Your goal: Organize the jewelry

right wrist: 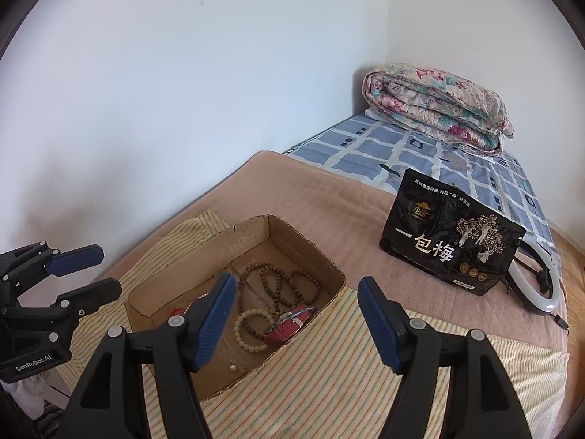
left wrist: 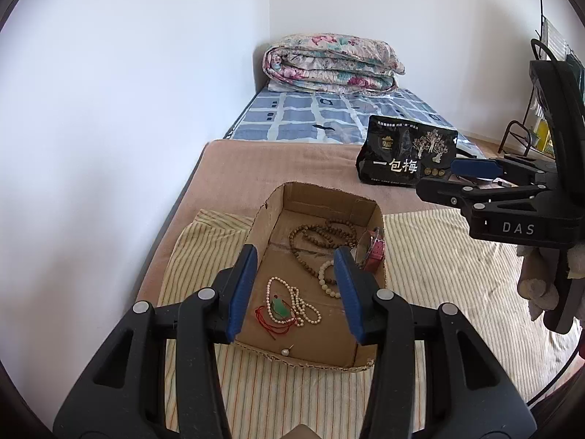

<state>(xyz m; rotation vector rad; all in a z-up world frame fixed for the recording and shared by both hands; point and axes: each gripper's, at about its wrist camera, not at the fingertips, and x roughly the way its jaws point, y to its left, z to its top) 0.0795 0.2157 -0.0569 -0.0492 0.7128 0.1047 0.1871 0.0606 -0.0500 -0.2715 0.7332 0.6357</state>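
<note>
A shallow cardboard box (left wrist: 321, 203) (right wrist: 289, 232) sits on a striped cloth on the bed. Inside lie a brown bead necklace (left wrist: 310, 237) (right wrist: 272, 280), a cream bead bracelet (left wrist: 323, 281) (right wrist: 243, 333), a pearl necklace with a green pendant on red cord (left wrist: 289, 307), a red-strap watch (left wrist: 376, 252) (right wrist: 289, 327) and a small pearl pin (left wrist: 286, 351) (right wrist: 232, 367). My left gripper (left wrist: 296, 289) (right wrist: 86, 270) is open and empty above the box. My right gripper (right wrist: 296, 325) (left wrist: 438, 177) is open and empty over the box's right side.
A black snack bag (left wrist: 406, 155) (right wrist: 449, 248) stands on the brown blanket (left wrist: 278, 164) behind the box. A white ring light (right wrist: 541, 285) lies behind the bag. A folded floral quilt (left wrist: 329, 64) (right wrist: 435, 106) lies at the bed's far end. White walls run along the left.
</note>
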